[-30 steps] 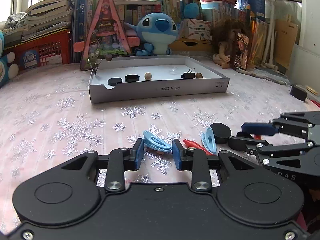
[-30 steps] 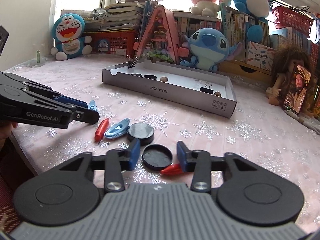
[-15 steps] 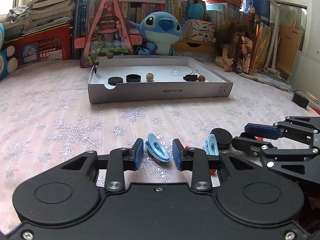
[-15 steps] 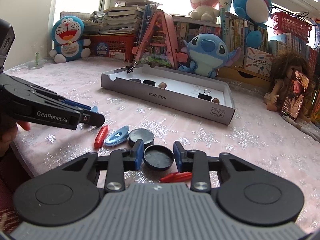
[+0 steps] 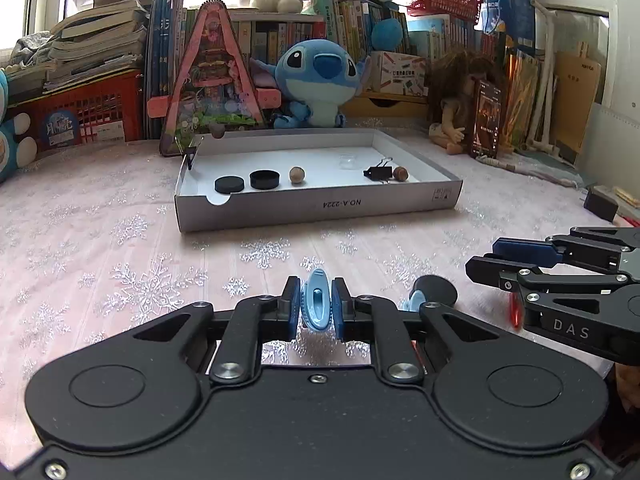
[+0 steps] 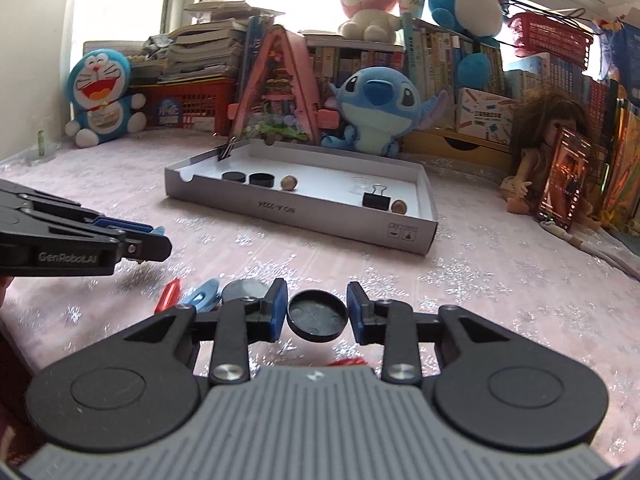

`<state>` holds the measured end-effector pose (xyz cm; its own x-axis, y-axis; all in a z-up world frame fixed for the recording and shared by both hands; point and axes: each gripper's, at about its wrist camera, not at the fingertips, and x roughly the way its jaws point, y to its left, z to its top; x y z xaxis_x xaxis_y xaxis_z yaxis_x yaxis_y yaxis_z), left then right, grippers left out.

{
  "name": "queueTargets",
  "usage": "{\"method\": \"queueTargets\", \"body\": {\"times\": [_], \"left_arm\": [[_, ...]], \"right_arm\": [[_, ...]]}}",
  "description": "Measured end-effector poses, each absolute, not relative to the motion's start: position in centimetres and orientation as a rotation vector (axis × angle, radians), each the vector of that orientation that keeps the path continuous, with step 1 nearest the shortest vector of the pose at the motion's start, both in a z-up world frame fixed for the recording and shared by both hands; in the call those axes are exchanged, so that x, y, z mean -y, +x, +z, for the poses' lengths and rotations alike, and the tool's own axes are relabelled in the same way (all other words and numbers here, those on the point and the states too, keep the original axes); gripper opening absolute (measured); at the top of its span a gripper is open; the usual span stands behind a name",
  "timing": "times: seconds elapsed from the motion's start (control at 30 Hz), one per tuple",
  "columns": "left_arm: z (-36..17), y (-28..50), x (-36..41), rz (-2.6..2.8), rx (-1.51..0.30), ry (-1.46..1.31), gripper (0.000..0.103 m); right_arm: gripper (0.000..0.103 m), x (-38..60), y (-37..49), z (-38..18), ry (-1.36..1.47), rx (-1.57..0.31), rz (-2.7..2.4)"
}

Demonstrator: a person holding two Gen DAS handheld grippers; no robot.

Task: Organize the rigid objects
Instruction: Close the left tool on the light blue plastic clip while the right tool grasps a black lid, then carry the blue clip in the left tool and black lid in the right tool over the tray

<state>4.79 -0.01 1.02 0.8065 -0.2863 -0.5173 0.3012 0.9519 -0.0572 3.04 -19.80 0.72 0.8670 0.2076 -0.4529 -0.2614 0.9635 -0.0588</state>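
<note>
Nearer than the white tray [image 5: 316, 208], left claw [image 5: 316, 310] just clamped onto a blue clip [image 5: 317, 305], right claw [image 6: 317, 312] gripping a black cap [image 6: 317, 315].

The left tool [image 5: 316, 307] has just closed, its blue pads [image 5: 294, 306] pressing both sides of a light-blue clip [image 5: 317, 309] standing upright between them. The right tool [image 6: 317, 312] points slightly down, its pads [image 6: 277, 308] against a black disc [image 6: 317, 315] tilted between them, right of the clip.

Left gripper [image 5: 316, 310]: black housing, blue pads, silver screws. Right gripper [image 6: 318, 312]: ribbed grey housing, possibly plastic.
</note>
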Motion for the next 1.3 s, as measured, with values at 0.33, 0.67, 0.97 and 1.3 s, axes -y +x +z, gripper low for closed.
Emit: {"method": "queueTargets", "body": {"times": [0.33, 0.67, 0.97, 1.3], "left_arm": [[3.0, 6.5, -0.7, -0.307, -0.537, 0.001, 0.015], [4.7, 8.9, -2.2, -0.297, -0.533, -0.062, 0.015], [5.4, 11.1, -3.0, -0.275, -0.54, -0.093, 0.015], [5.9, 15.2, -3.4, -0.265, -0.598, -0.129, 0.015]], "right_arm": [[0.038, 21.0, 4.6, 1.9, -0.049, -0.455, 0.209], [0.038, 22.7, 6.7, 3.3, 0.044, -0.458, 0.181], [0.038, 23.6, 9.0, 3.6, 0.13, -0.49, 0.17], [0.037, 24.1, 13.3, 4.8, 0.227, -0.545, 0.171]]}}
